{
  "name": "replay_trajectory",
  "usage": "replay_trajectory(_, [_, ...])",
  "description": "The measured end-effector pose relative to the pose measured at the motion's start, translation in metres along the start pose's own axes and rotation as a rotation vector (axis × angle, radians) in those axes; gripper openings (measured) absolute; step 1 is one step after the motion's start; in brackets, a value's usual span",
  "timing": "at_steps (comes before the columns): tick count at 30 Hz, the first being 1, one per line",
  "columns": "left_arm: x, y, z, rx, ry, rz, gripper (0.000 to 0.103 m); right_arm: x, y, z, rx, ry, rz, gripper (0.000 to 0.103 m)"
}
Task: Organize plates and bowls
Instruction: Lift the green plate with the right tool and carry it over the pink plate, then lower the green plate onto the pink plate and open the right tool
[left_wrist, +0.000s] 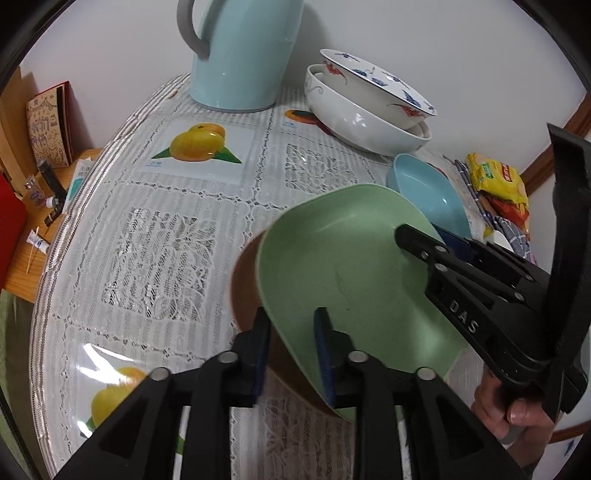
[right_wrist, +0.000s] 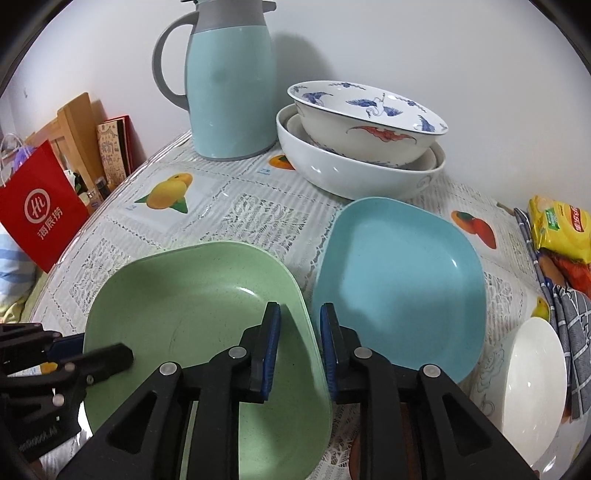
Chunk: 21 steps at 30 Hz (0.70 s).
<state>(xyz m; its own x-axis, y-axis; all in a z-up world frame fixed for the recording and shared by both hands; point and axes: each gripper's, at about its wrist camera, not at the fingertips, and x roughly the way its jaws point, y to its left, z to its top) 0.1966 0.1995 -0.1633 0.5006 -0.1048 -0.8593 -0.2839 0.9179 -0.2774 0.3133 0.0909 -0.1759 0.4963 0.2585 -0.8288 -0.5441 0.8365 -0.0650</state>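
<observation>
The green plate (right_wrist: 192, 317) sits on a brown plate (left_wrist: 245, 280) near the table's (left_wrist: 155, 229) front edge, just left of the blue plate (right_wrist: 402, 284). The left gripper (left_wrist: 291, 345) and right gripper (right_wrist: 301, 349) each straddle its rim, fingers slightly apart, not pinching. Stacked white bowls (right_wrist: 362, 147) stand by the far edge.

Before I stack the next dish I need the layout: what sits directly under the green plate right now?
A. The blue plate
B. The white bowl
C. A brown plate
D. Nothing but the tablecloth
C: in the left wrist view a brown plate edge curves out from under the green plate, while the blue plate lies beside it on the tablecloth and the white bowl sits apart.
</observation>
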Motion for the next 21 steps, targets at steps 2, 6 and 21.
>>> replay_trajectory(2, [-0.004,-0.002,-0.002,0.008,-0.004,-0.007,0.040,-0.004,-0.002,0.001,0.013,-0.011,0.018,0.031])
replay_trajectory(6, [-0.014,-0.007,-0.004,0.026,-0.035,-0.014,0.058,-0.017,-0.005,0.002,0.029,-0.039,0.018,0.047])
replay_trajectory(21, [-0.004,0.010,-0.003,-0.044,-0.040,0.037,0.061,-0.070,-0.050,-0.019,0.074,-0.070,-0.108,0.051])
